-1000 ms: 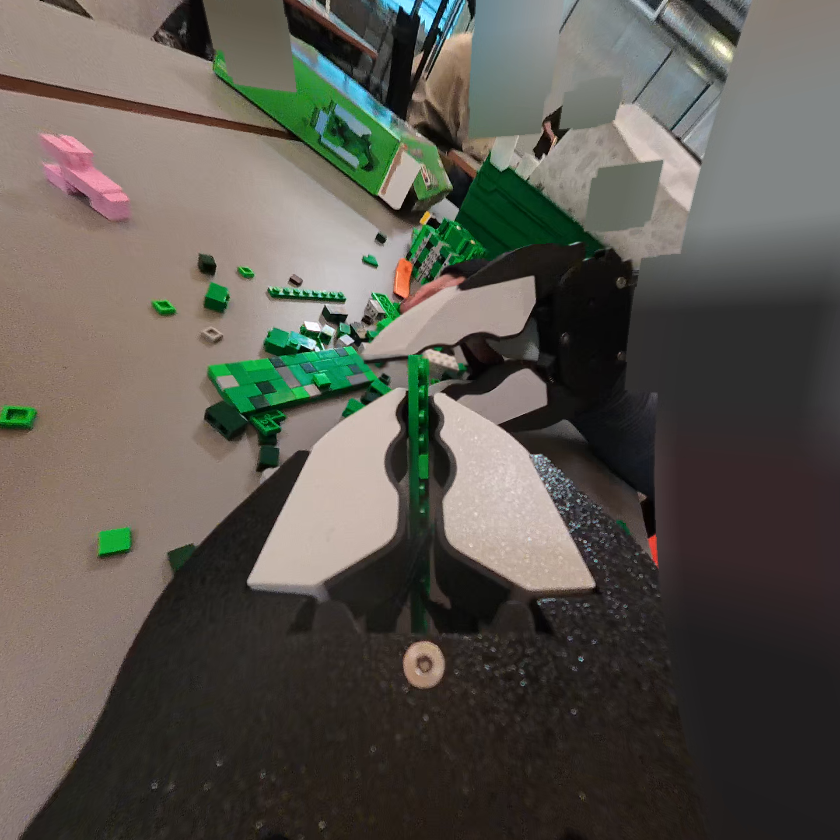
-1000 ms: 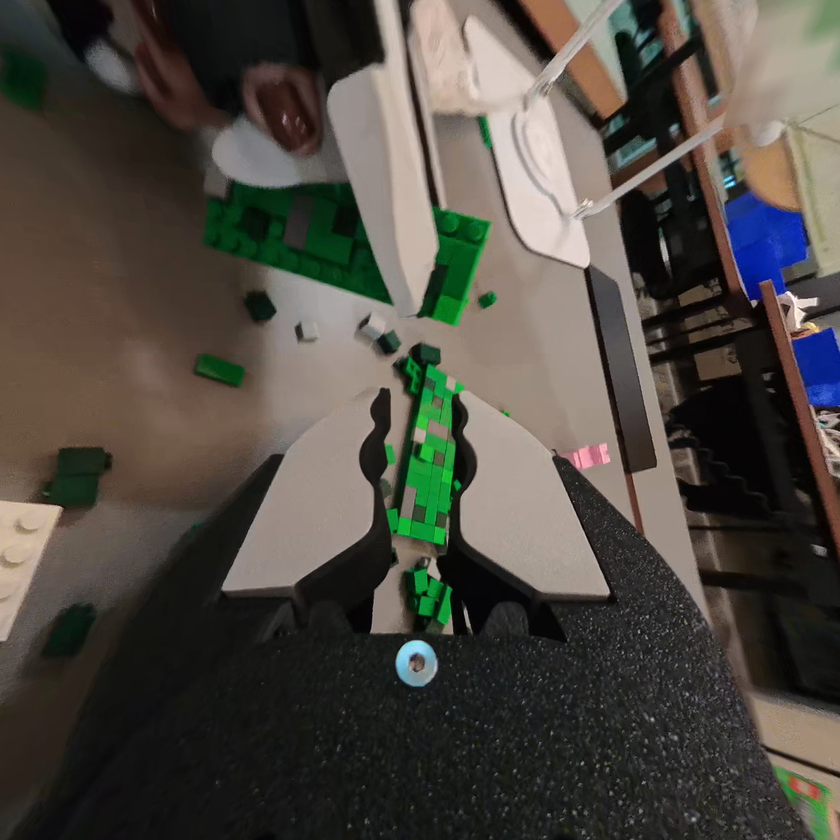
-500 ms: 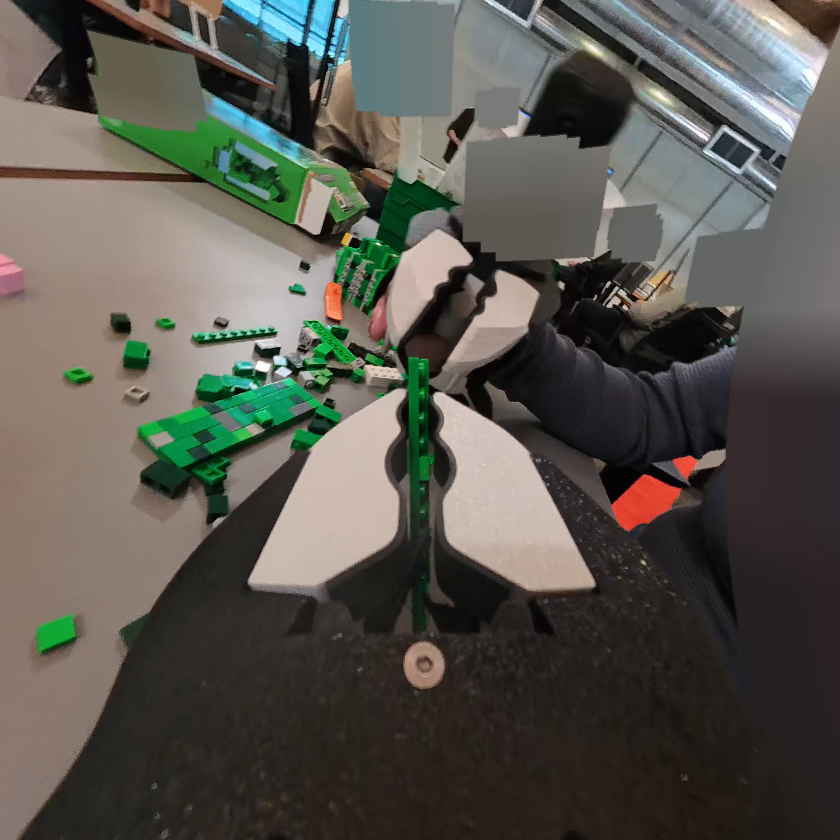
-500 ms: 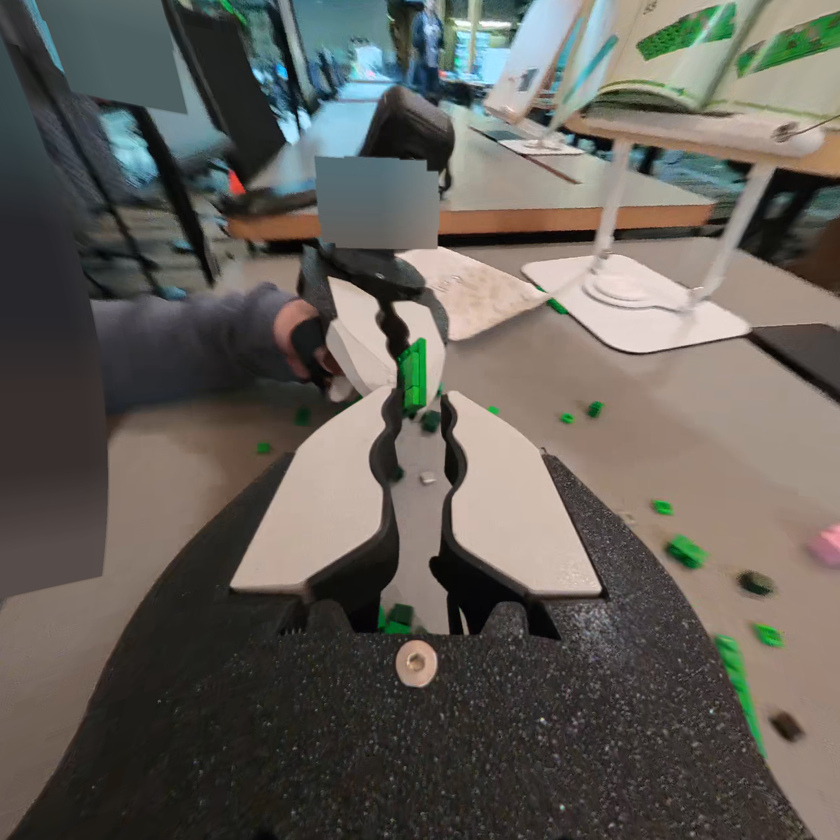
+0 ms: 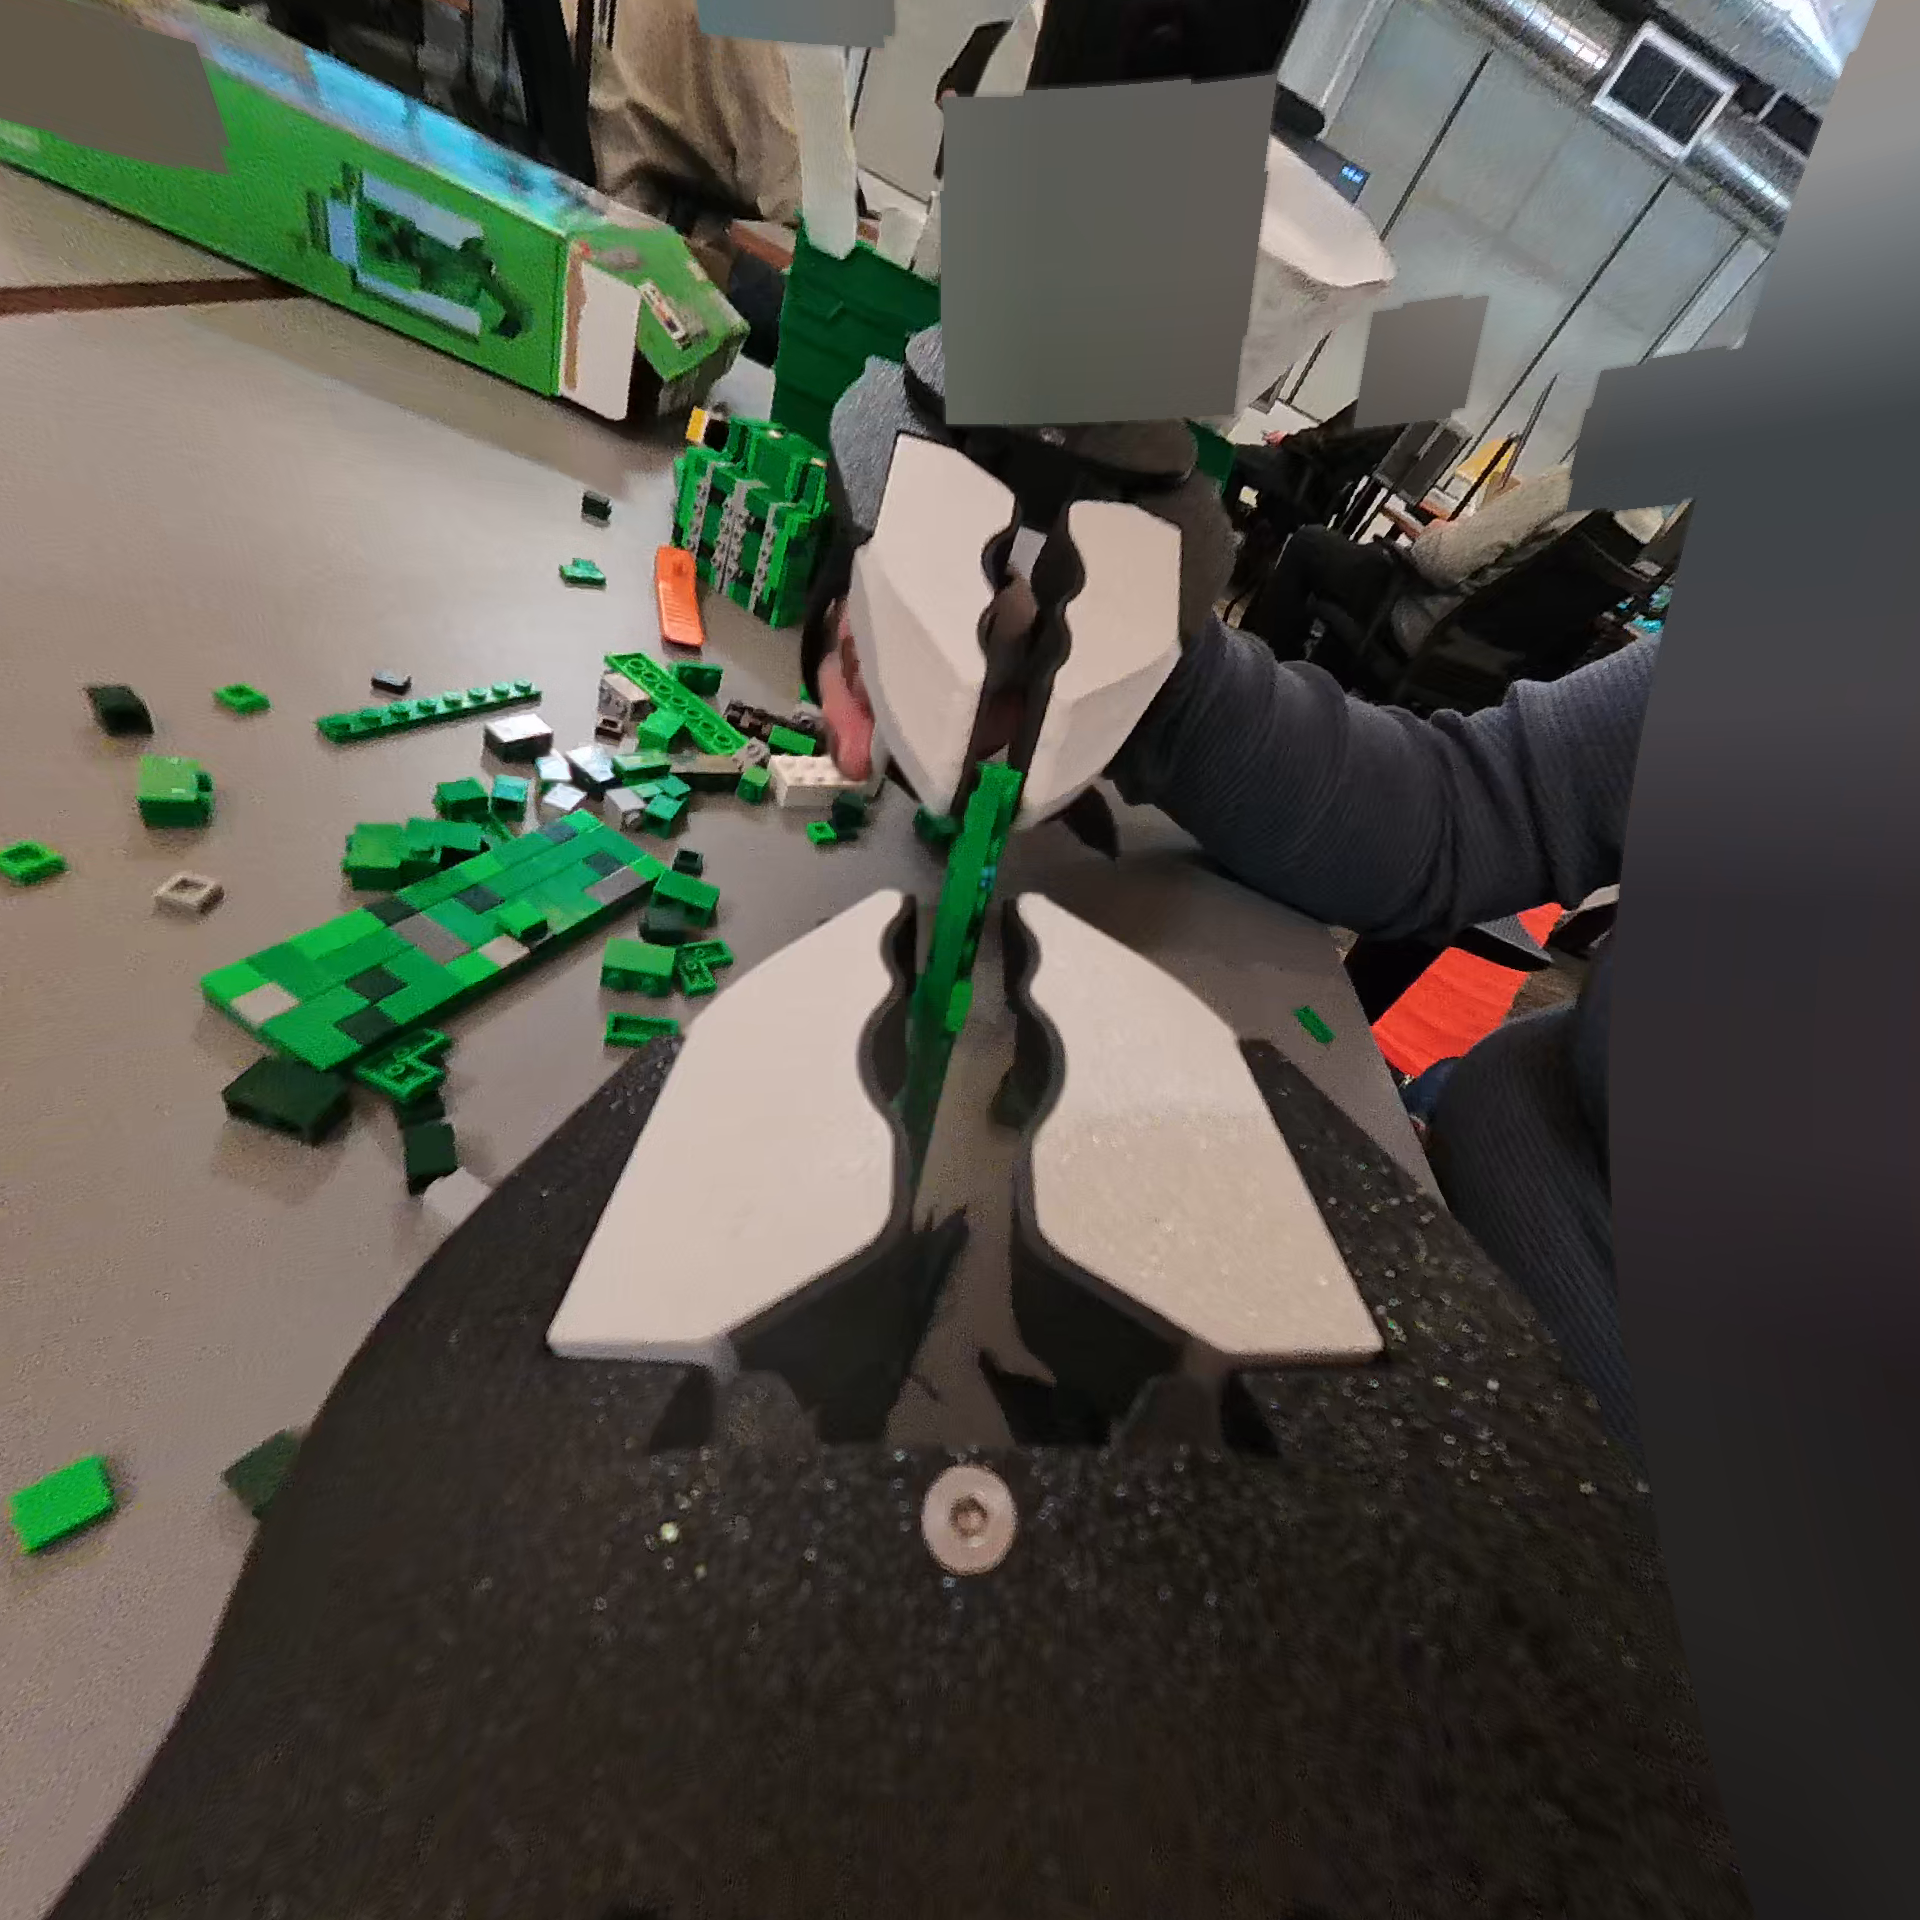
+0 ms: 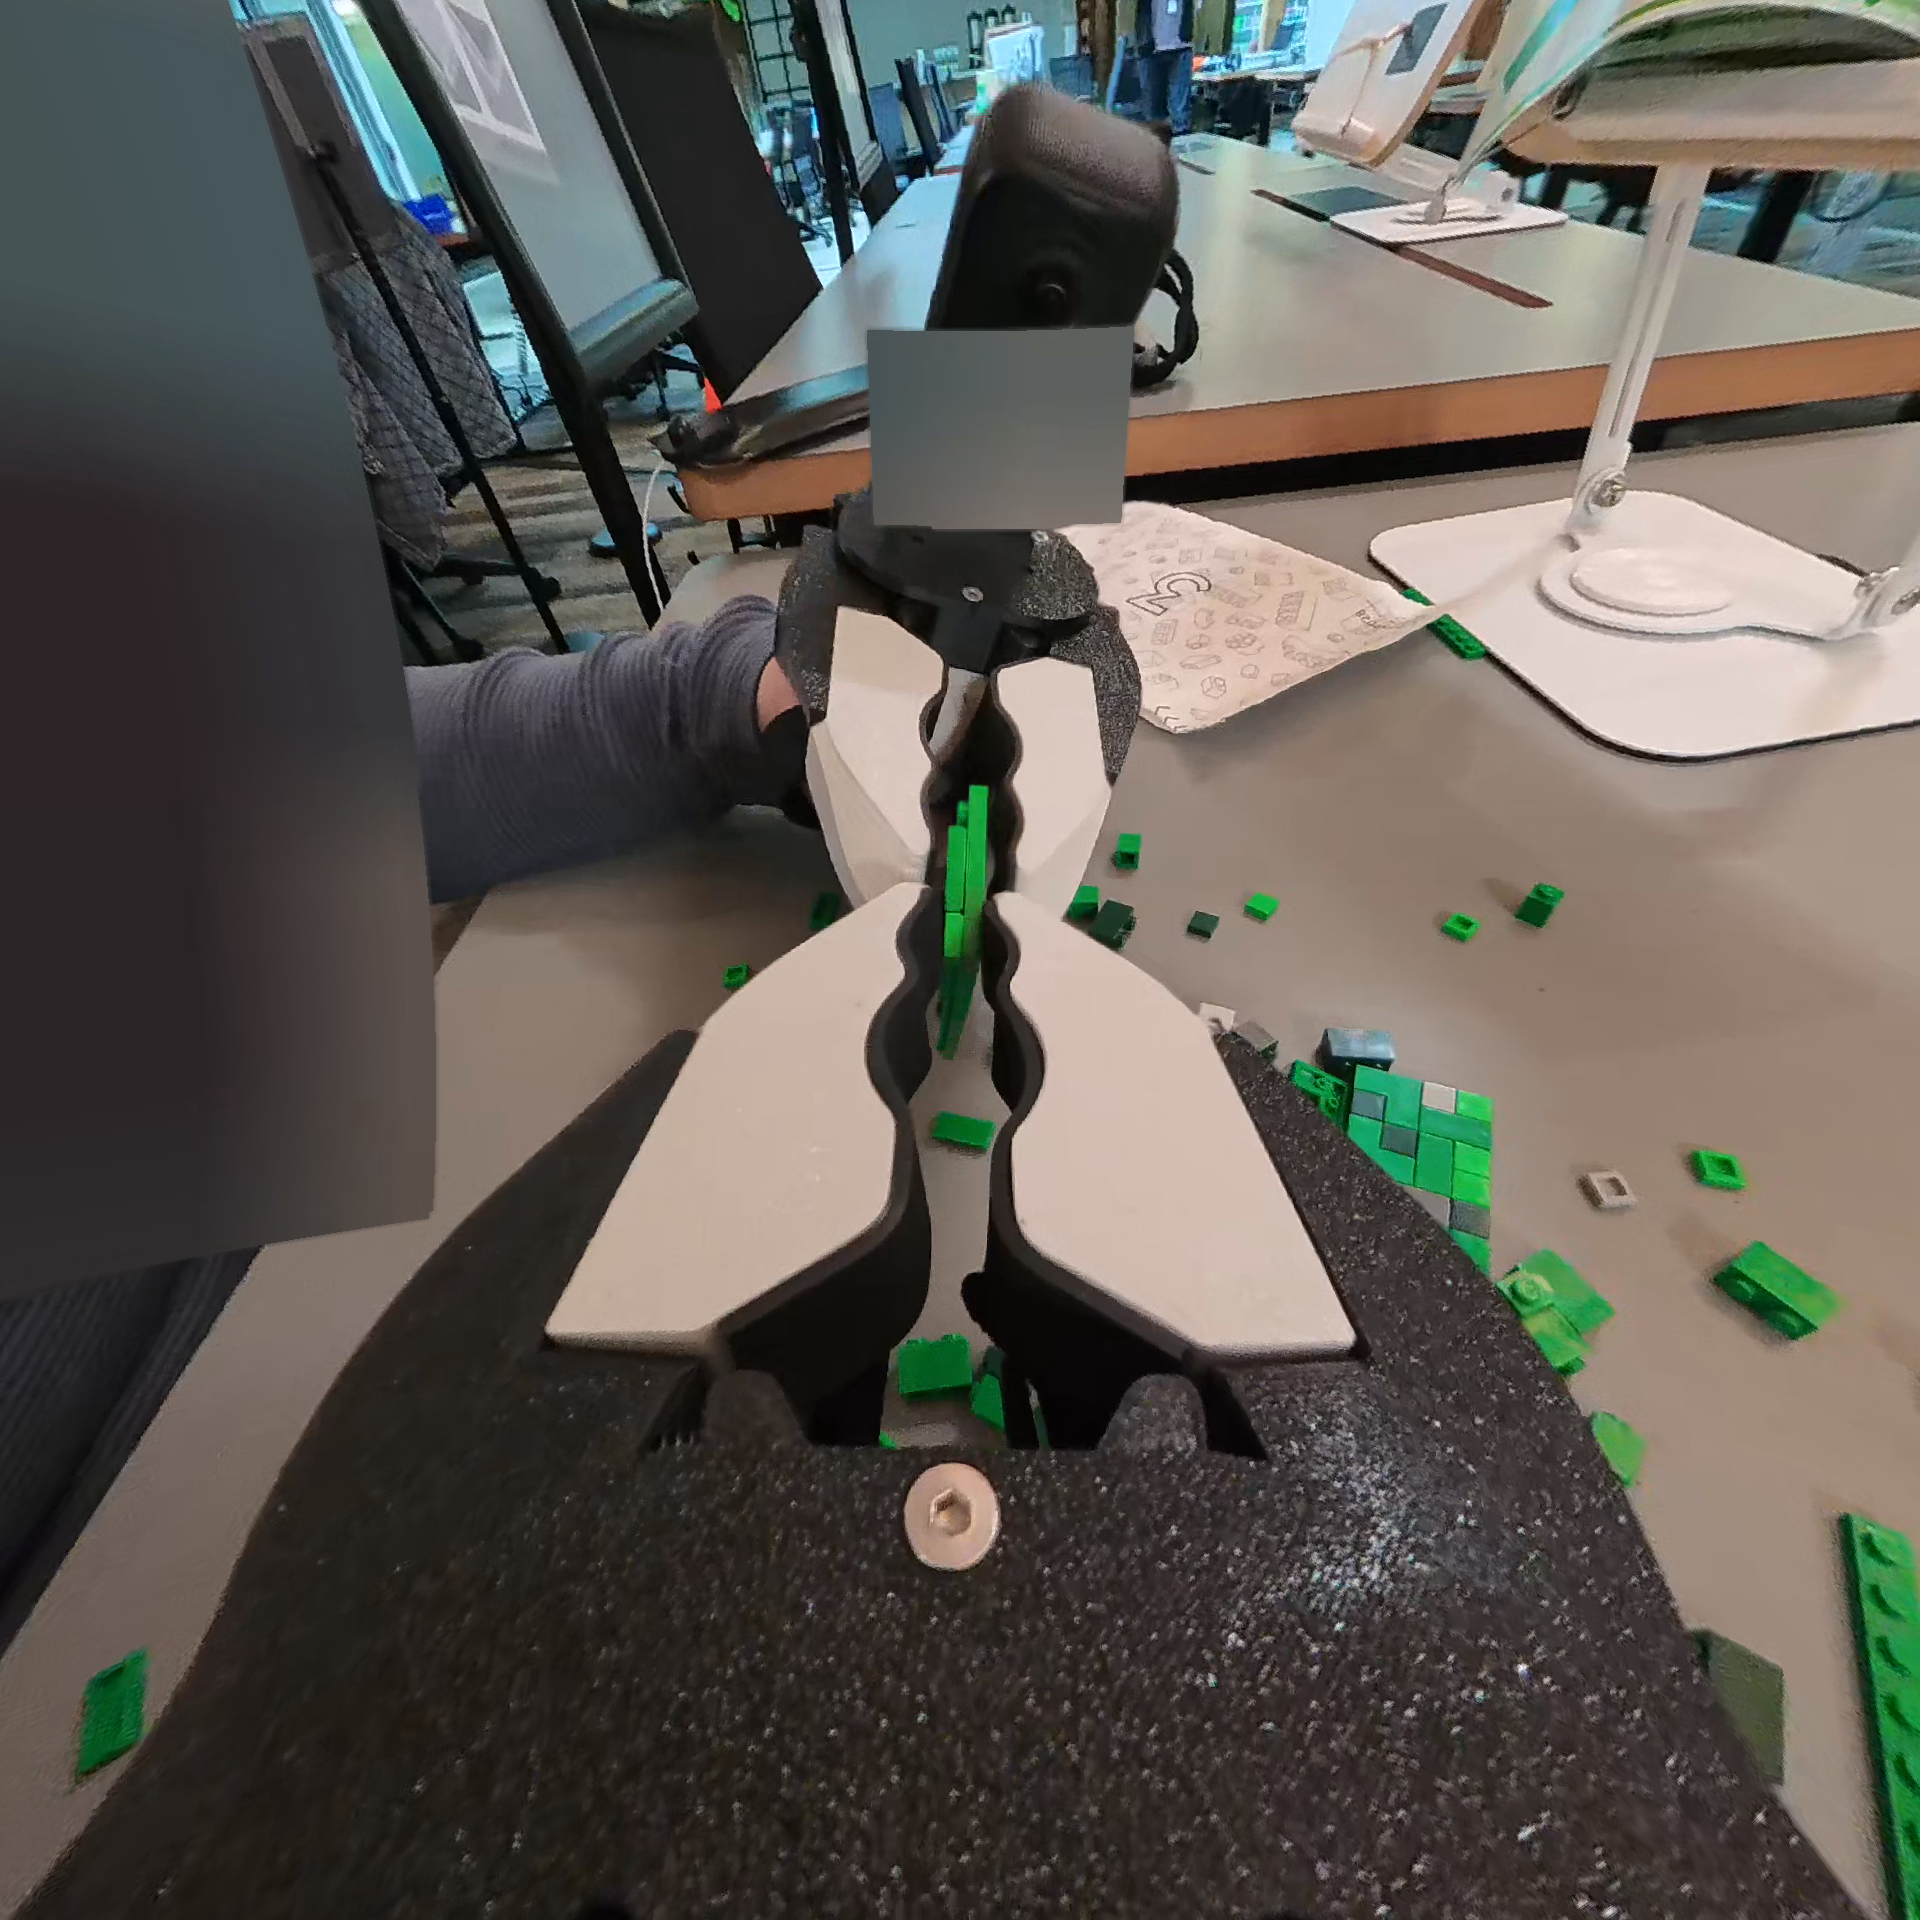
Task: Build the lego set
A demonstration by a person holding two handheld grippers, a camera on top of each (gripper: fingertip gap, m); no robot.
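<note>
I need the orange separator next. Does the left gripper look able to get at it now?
Probably not at once: the green plate stands between the open jaws of the left gripper, its far end pinched by the right gripper. Once backed off it, the path to the orange separator looks free.

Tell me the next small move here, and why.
Probably draw the left gripper back off the green plate: its jaws stand wider than the plate, while the right gripper pinches the plate's far end, so the handover looks done.
</note>
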